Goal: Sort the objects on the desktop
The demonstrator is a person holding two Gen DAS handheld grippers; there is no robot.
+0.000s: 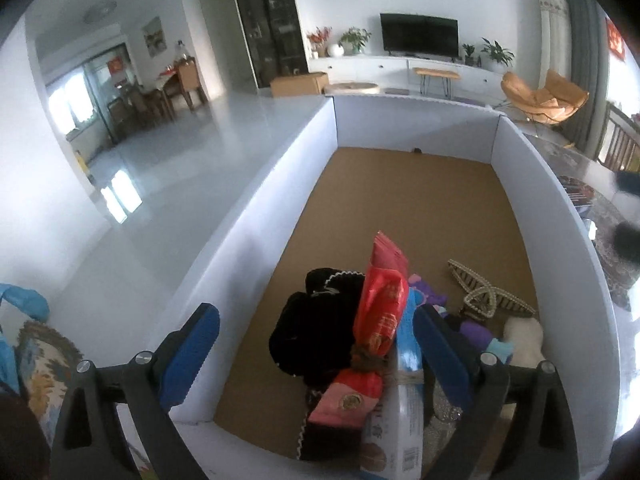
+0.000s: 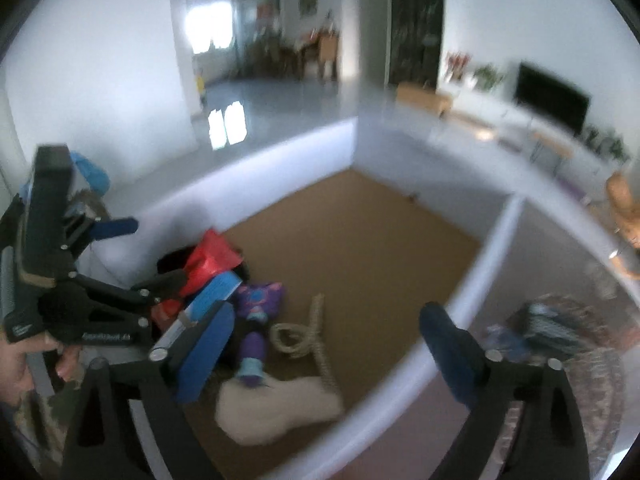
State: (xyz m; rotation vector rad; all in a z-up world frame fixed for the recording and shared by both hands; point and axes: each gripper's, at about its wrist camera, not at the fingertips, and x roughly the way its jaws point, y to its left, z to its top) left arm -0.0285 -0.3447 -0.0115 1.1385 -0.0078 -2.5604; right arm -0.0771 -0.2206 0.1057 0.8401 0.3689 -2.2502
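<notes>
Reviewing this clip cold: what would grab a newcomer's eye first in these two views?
A bright red snack bag stands out, propped on a black fabric heap in the near corner of the white-walled box. Beside them lie a purple toy and a woven rope loop on the brown floor. Both the left gripper and right gripper hover open above.

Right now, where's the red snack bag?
In the left wrist view the red snack bag lies inside the white box, atop the pile near its front, between the black cloth and the blue-and-white carton.

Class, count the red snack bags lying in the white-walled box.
1: the red bag leans on the black cloth in the near pile. Others may be hidden underneath.
</notes>
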